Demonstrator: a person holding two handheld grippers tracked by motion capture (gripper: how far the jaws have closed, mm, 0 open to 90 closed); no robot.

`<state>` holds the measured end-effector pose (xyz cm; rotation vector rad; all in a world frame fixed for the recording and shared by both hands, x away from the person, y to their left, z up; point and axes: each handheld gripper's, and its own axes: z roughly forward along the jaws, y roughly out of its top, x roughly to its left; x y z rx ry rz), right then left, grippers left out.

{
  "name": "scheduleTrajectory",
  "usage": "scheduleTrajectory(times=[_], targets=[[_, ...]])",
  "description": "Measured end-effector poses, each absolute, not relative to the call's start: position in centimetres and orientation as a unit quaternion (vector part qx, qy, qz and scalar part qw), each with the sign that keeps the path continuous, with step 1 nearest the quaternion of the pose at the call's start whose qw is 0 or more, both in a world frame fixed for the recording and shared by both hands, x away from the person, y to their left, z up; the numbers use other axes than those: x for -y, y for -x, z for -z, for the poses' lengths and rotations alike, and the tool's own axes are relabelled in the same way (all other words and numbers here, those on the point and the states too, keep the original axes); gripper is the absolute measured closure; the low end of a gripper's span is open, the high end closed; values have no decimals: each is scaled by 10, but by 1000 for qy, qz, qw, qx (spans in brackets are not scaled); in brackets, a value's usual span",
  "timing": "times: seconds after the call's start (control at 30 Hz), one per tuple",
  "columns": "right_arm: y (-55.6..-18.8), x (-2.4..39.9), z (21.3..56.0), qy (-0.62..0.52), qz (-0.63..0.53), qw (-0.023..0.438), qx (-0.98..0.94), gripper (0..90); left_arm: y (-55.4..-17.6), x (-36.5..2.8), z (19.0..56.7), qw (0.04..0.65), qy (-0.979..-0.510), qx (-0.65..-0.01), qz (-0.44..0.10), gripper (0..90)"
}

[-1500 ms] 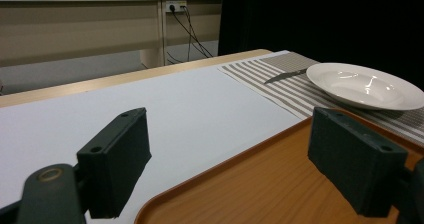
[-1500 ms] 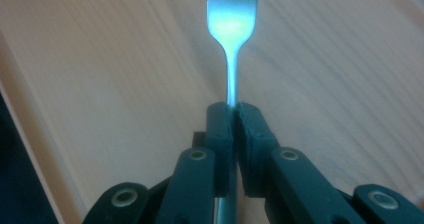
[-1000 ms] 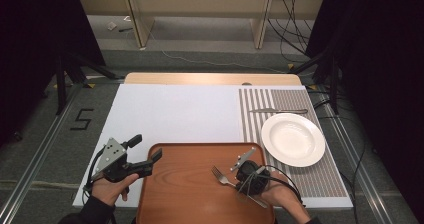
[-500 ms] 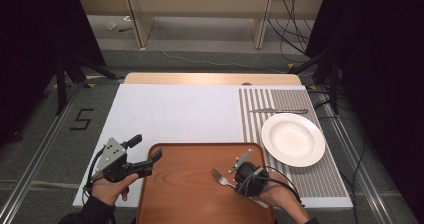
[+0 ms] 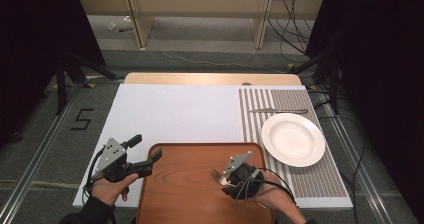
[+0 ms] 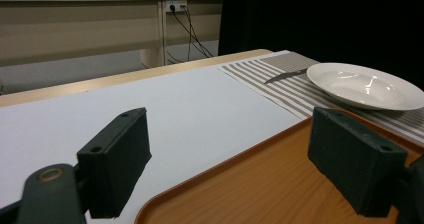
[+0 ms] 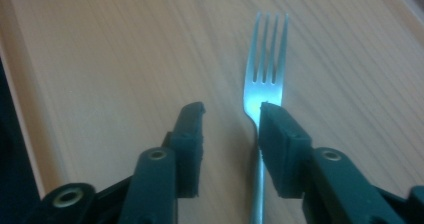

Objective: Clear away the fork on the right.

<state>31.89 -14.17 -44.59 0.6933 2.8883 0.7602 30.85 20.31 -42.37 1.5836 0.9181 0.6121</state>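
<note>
A silver fork [image 7: 265, 79] lies flat on the brown wooden tray [image 7: 100, 59], tines pointing away from my right gripper [image 7: 232, 109]. Its jaws have just been opening. The fork's neck lies between them, close against the right pad, with a clear gap to the left pad. In the high view the fork [image 5: 218, 175] rests on the tray [image 5: 190, 194] just left of the right gripper [image 5: 227, 176]. My left gripper [image 5: 146, 147] is open at the tray's left edge, nothing between its jaws [image 6: 230, 139].
A white plate [image 5: 292, 139] sits on the striped mat right of the tray, with a knife [image 5: 277, 111] beyond it. From the left gripper view, the plate [image 6: 365, 86] and knife [image 6: 285, 75] lie ahead to the right. White board covers the far table.
The right hand has shifted slightly over the tray while the fork stays in the same spot. The left hand and its gripper have not moved.
</note>
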Motion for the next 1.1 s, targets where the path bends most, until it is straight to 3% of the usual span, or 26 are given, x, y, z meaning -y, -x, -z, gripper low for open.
scheduleTrajectory(times=[0.3, 0.4, 1.1], targets=[[-320, 136, 452, -210, -222, 52, -951, 872, -308, -203, 424, 569, -674, -391, -261, 167], [-320, 136, 453, -209, -216, 53, -952, 899, -309, -203, 424, 570, -674, -391, -260, 167], [-329, 142, 459, -224, -168, 100, -955, 900, -309, -203, 424, 569, -674, -393, -260, 168]])
